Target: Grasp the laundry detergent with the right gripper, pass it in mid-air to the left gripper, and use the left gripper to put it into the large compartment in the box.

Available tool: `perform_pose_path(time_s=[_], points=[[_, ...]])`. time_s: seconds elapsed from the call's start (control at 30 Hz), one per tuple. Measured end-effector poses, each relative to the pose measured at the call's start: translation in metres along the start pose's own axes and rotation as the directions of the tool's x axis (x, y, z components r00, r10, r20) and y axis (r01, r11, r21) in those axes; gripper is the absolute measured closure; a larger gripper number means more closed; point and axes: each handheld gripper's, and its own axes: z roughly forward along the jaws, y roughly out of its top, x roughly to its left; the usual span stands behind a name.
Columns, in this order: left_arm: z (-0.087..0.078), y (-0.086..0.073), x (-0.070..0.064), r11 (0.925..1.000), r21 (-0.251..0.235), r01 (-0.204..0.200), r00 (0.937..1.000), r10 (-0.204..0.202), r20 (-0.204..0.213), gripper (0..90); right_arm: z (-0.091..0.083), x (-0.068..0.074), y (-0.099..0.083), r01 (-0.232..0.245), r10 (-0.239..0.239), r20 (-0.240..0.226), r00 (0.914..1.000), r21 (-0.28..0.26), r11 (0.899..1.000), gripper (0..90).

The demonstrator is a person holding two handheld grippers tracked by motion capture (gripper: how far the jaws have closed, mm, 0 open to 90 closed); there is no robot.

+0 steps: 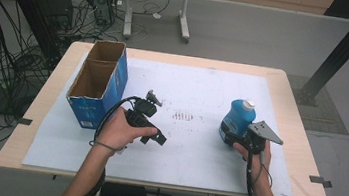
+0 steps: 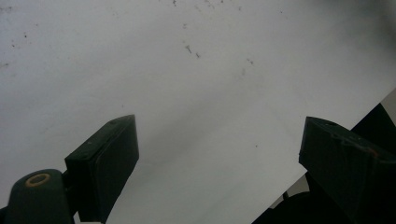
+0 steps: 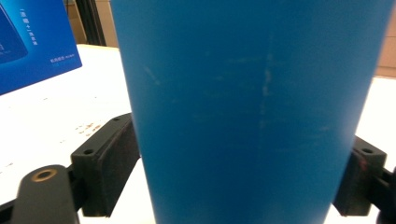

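Bottle (image 1: 237, 120) clamped in right tongs (image 1: 231, 135), upright on counter (image 1: 195, 156). Left tongs (image 2: 219, 154) wide, empty. Probably early: carry to the box (image 1: 98, 83) not yet done.

High view overlooks the table (image 1: 177, 60); gripper views sit close above it.

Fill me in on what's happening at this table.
A person works at a table with a claw in each hand. The right claw is closed around the lower body of an upright blue bottle with a white cap; both jaws press its sides. The left claw hangs open above the white mat, holding nothing. An open blue cardboard box with two compartments stands at the table's left.
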Motion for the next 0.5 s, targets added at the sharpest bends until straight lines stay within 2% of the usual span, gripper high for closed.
perform_pose_path(time_s=[0.5], points=[[0.0007, 0.0006, -0.0012, 1.0, -0.001, 0.0, 1.0, 0.0, 0.003, 12.4, -0.0021, 0.0004, -0.0001, 0.011, -0.011, 0.017, 0.9998, -0.009, 1.0, 29.5]])
